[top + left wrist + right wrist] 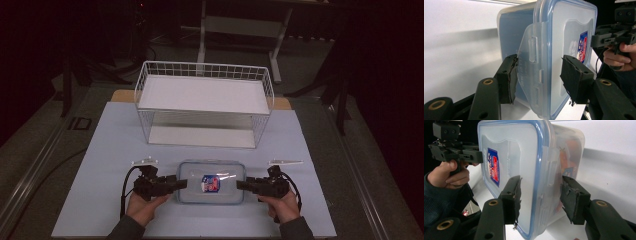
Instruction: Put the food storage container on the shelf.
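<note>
You hold the box (211, 182) from both ends on the near part of the mat (100, 165), its blue-rimmed lid up and a red-and-blue sticker (210, 183) on top. Your left gripper (181, 184) has its jaws half closed around the left end: in the left gripper view one pad (509, 82) presses the clip flap (530, 65), while the other pad (574, 77) sits at the lid face, and you cannot tell whether it touches. Your right gripper (242, 185) straddles the right end the same way, one pad (515, 195) on the lid and the other pad (571, 197) close by the side wall.

Behind the box, well apart, a white wire rack (204, 104) stands with two shelves, its open front facing you. Nothing lies between box and rack.

The mat is pale blue, laid over a wooden board (283, 103). Beyond it the room is dark, with grey floor and a table frame (240, 30) at the back.
</note>
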